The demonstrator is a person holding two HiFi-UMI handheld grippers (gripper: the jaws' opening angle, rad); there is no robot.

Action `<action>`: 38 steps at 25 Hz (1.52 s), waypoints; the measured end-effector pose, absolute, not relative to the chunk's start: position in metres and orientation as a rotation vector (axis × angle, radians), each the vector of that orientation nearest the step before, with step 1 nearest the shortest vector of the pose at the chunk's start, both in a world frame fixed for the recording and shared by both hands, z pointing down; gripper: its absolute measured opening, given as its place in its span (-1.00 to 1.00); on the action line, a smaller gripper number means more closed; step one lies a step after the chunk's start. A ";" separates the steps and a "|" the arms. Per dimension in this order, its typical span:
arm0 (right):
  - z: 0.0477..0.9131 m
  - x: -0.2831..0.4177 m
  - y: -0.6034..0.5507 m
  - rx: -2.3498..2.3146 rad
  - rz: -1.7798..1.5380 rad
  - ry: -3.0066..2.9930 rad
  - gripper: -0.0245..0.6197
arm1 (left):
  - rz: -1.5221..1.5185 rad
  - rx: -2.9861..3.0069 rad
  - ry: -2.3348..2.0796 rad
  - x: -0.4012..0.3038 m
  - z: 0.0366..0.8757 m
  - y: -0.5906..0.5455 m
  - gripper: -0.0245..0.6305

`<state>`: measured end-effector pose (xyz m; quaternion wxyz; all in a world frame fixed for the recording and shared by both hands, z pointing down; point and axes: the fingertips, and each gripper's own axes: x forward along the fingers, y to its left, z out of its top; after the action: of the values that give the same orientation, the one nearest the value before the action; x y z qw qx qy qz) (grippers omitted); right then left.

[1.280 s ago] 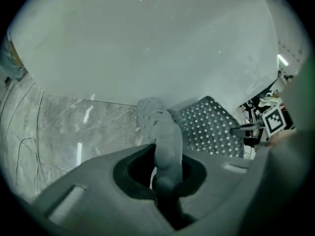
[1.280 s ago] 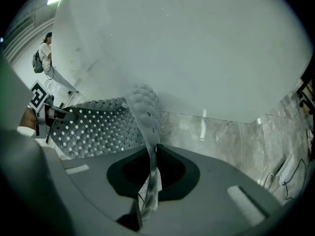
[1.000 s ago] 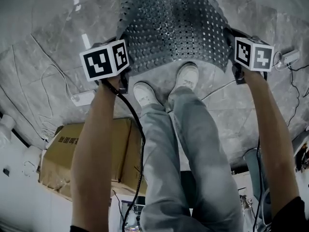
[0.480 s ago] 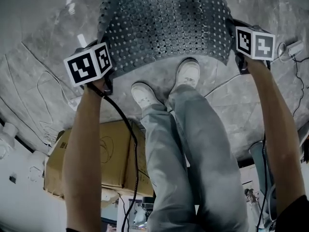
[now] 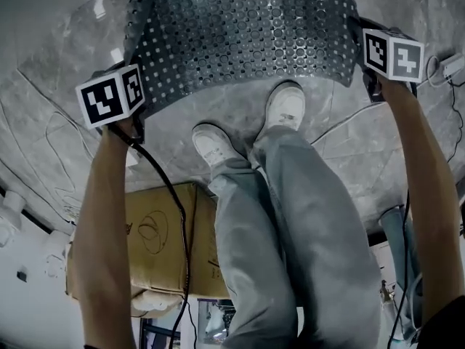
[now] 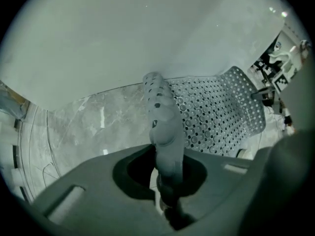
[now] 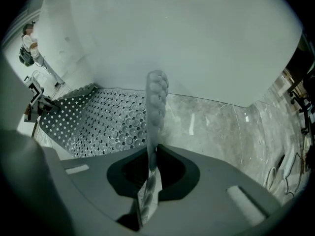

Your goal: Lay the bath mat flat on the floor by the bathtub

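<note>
Grey marble floor [image 5: 232,115] beside one white bathtub [image 6: 123,33].
One perforated bath mat [image 5: 247,35] is held over the floor by the tub; the left gripper [image 6: 166,191] and the right gripper [image 7: 146,191] each pinch an edge. One cardboard box [image 5: 156,246], two shoes [image 5: 285,107].

Bath mat [image 5: 247,35] rubbery, perforated, studded; floor [image 5: 51,122] glossy veined marble; box [image 5: 156,242] matt cardboard.

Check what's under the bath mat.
Grey marble floor shows just below the raised near edge of the bath mat. Whatever lies beneath the rest is covered by the mat itself.
</note>
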<state>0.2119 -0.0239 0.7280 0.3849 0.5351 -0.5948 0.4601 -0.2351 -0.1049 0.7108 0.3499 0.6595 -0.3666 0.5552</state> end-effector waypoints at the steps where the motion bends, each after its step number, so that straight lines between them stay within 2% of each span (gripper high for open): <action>1: 0.732 0.213 -0.023 1.369 1.165 -1.508 -0.84 | 1.432 1.701 -0.961 -0.238 0.715 -0.104 -0.85; 13: 0.767 0.230 -0.019 1.565 1.119 -1.384 -0.84 | 1.396 1.628 -1.027 -0.274 0.761 -0.106 -0.84; 18: 0.779 0.246 -0.015 1.517 0.975 -1.269 -0.84 | 1.432 1.596 -1.023 -0.283 0.774 -0.113 -0.75; 21: 0.781 0.255 -0.011 1.451 0.892 -1.155 -0.71 | 1.476 1.599 -1.045 -0.289 0.771 -0.116 -0.69; 23: 0.776 0.247 -0.012 1.433 0.903 -1.148 -0.51 | 1.505 1.605 -1.059 -0.297 0.763 -0.114 -0.55; 24: 0.772 0.243 -0.014 1.431 0.915 -1.149 -0.46 | 1.506 1.608 -1.061 -0.300 0.758 -0.113 -0.48; 26: 0.759 0.239 -0.017 1.452 0.930 -1.137 -0.44 | 1.457 1.607 -1.061 -0.302 0.749 -0.114 -0.48; 32: 0.740 0.237 0.001 1.465 0.959 -1.085 -0.46 | 1.365 1.572 -1.062 -0.301 0.725 -0.103 -0.48; 35: 0.728 0.222 0.016 1.465 0.988 -1.070 -0.62 | 1.352 1.550 -1.044 -0.293 0.717 -0.088 -0.63; 38: 0.719 0.194 0.023 1.484 1.069 -1.091 -0.64 | 1.341 1.508 -1.041 -0.291 0.707 -0.072 -0.69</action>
<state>0.1935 0.0229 0.7187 0.4845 0.6097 -0.4480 0.4392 -0.2915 -0.0718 0.7072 0.4220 0.6022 -0.4156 0.5353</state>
